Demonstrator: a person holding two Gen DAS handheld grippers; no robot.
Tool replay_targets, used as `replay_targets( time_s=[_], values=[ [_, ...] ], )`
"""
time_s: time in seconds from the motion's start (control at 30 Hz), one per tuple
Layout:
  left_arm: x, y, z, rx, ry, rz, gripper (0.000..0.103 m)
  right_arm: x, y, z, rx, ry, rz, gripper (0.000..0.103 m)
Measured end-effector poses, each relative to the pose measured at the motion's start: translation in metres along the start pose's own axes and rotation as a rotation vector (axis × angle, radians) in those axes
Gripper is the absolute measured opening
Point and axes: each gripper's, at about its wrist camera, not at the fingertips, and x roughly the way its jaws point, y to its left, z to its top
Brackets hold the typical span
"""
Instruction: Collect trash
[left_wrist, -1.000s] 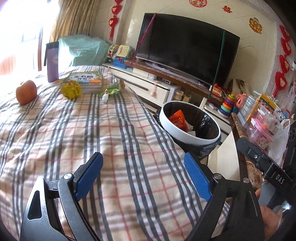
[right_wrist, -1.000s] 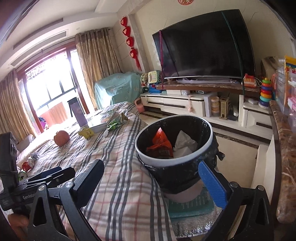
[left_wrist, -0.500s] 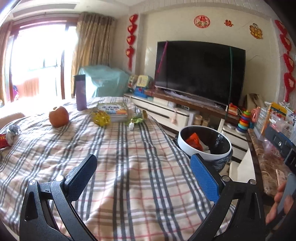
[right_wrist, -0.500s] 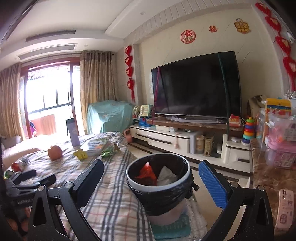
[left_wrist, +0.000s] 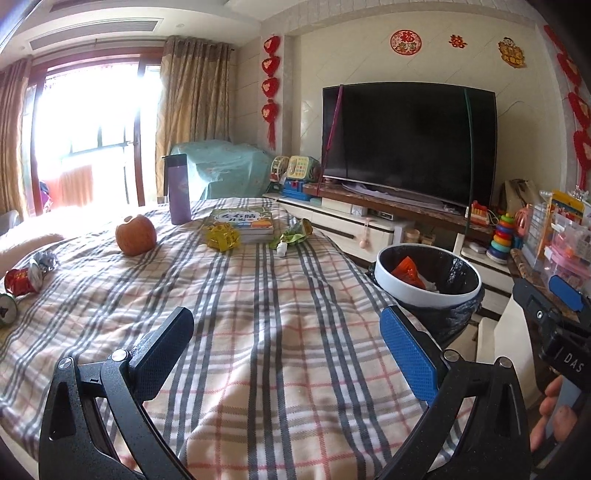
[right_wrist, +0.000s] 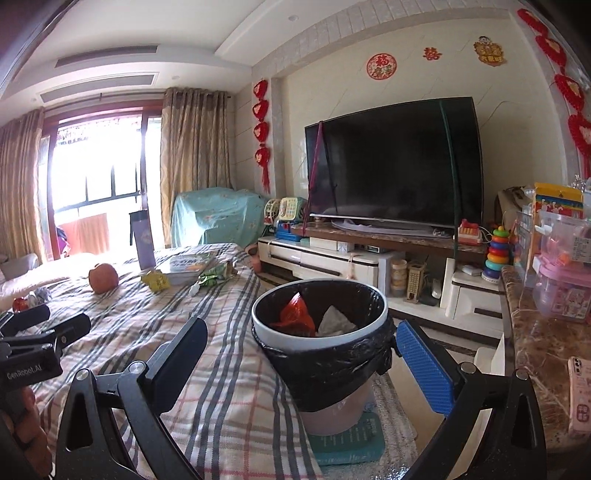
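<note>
The trash bin, right of the bed, already holds an orange wrapper, and the left gripper has swung from it toward the far yellow wrapper, both grippers' jaws wide and empty, right gripper included.

Both views have tilted up; left hand-held gripper spread wider.

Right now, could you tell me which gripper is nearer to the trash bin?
Right. The right gripper hangs open just in front of the trash bin, its fingers framing it. The left gripper hovers open over the plaid cloth, the bin off to its right.
</note>
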Motion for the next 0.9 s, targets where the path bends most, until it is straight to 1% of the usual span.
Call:
replay_targets(
  time_s=[0.1,0.4,0.57,0.9],
  values=[
    [-0.0018,0.0009,-0.0011,0.003,-0.009,0.013,0.103,0.0001,0.0020,-0.0014,-0.003,0.002,0.004,0.103],
    [-0.0008,0.0015,-0.0043,0.013,0.007,0.041,0.103,-0.0004,-0.0010,-0.0024,0.011,0.007,0.011,0.103],
    [-0.0028,0.0007,-0.0043,0.014,0.001,0.047,0.103,-0.0003,-0.0042,-0.0024,0.029,0.000,0.015,0.103],
    [-0.0042,0.0020,-0.0041,0.017,-0.003,0.045,0.103,-0.0026,-0.0017,-0.0008,0.023,-0.003,0.016,0.103]
  ],
)
